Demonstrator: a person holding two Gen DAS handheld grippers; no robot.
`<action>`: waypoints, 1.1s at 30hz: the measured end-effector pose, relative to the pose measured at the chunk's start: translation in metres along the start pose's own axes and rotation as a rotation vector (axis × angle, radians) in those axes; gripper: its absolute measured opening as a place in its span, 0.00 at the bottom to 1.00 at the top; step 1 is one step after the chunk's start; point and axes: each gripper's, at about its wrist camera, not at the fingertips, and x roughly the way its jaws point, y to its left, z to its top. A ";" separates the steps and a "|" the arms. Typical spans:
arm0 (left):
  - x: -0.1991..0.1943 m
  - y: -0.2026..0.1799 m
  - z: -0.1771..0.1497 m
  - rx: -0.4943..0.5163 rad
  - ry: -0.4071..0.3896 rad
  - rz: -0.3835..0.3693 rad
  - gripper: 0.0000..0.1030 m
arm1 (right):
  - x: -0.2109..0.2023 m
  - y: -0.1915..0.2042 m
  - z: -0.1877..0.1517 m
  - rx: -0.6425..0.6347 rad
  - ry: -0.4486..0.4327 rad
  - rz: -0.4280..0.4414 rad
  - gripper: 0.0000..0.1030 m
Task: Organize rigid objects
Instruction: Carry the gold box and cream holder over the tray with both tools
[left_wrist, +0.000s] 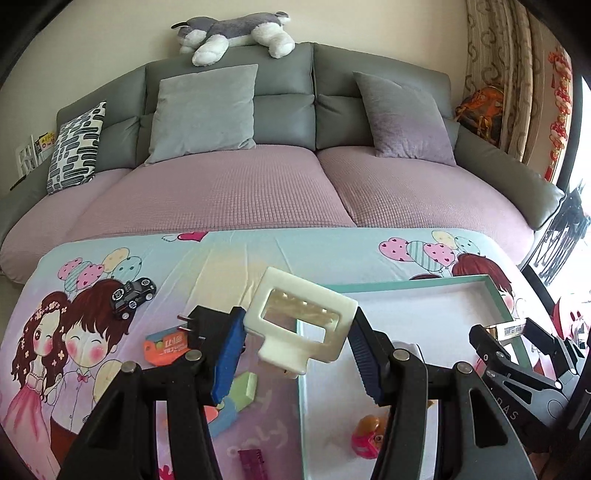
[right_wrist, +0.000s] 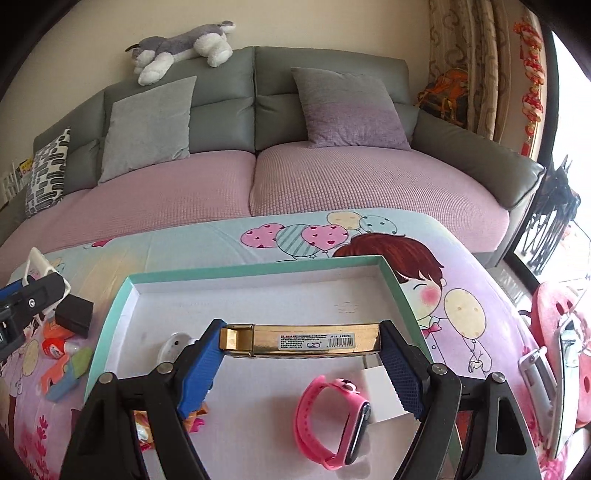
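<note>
Several items in tray: pink watch (right_wrist: 334, 424), white box (right_wrist: 382, 395), small toys.
Left wrist view: my left gripper (left_wrist: 297, 332) fingers pinch the white hair clip (left_wrist: 301, 319) over the tray's (left_wrist: 496, 295) edge; toy car (left_wrist: 133, 297) and orange tag (left_wrist: 168, 345) wait on the desk.
Right wrist view: my right gripper (right_wrist: 299, 345) fingers clamp the gold box (right_wrist: 306, 341) above the tray.
Left to do: I judge both need setting down, then the strays.
</note>
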 end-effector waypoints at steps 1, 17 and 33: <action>0.003 -0.004 0.001 0.006 0.005 -0.002 0.56 | 0.002 -0.003 0.000 0.009 0.004 -0.011 0.81; 0.053 -0.037 0.000 0.056 0.090 0.000 0.56 | 0.020 -0.024 -0.005 0.073 0.096 -0.070 0.81; 0.071 -0.043 -0.006 0.047 0.151 0.018 0.56 | 0.029 -0.022 -0.008 0.060 0.133 -0.056 0.81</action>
